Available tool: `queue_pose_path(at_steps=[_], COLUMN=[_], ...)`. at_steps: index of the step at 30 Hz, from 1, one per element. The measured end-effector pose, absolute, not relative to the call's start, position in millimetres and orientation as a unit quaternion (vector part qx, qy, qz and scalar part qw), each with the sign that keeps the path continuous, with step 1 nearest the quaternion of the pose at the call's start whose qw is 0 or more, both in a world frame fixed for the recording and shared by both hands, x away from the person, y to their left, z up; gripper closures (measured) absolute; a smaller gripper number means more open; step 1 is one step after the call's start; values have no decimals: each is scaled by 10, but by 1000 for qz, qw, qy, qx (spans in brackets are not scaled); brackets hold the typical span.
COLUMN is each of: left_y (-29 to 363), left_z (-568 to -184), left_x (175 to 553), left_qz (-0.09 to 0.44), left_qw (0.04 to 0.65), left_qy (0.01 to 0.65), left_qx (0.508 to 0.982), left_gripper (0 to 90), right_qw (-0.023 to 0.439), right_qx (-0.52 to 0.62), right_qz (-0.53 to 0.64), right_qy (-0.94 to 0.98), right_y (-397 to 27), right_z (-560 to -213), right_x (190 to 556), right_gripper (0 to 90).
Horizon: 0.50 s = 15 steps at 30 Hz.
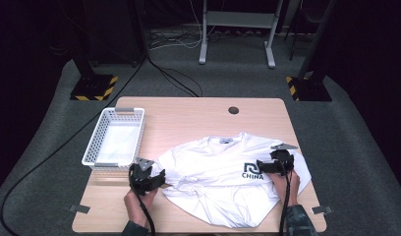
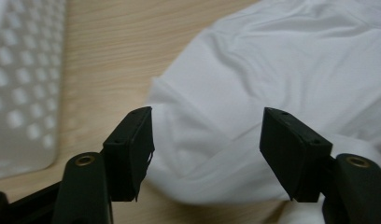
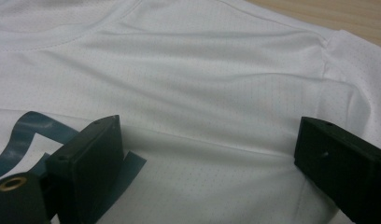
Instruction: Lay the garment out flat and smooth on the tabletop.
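White short-sleeved T-shirt lies rumpled right of the white plastic basket — left gripper and right gripper both spread; pinch sleeve edges cleanly, avoiding bunched layers.

Setting: a lab or test studio rather than a home. Lone wooden table on grey carpet, dark surroundings. Stand bases with yellow-black hazard tape flank it (one each side). Loose cables run across the floor; white metal frame legs stand behind.
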<state>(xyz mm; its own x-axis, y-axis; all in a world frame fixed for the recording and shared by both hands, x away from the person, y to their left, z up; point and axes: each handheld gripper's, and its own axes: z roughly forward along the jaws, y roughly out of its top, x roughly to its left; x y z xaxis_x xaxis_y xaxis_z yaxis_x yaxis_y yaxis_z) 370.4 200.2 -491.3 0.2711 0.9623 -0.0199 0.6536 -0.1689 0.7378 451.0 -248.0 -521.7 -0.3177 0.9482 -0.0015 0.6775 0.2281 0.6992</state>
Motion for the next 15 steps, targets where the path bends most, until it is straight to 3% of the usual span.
queue_pose_path(at_steps=[5, 12, 15], left_y=[1729, 1774, 1831], left_z=[-5045, -5094, -5076], left_x=[3836, 3753, 3677], left_qz=[198, 203, 218], left_qw=[286, 301, 310], left_qy=[529, 501, 499], left_qx=[774, 785, 780], left_gripper=[353, 754, 808], right_qw=[221, 222, 223], right_qx=[541, 543, 545], right_qz=[306, 305, 303], right_qy=[752, 750, 749], right_y=[-2480, -2481, -2483], right_z=[-5217, -5215, -5213], right_x=[4509, 4516, 4519], right_gripper=[71, 76, 77])
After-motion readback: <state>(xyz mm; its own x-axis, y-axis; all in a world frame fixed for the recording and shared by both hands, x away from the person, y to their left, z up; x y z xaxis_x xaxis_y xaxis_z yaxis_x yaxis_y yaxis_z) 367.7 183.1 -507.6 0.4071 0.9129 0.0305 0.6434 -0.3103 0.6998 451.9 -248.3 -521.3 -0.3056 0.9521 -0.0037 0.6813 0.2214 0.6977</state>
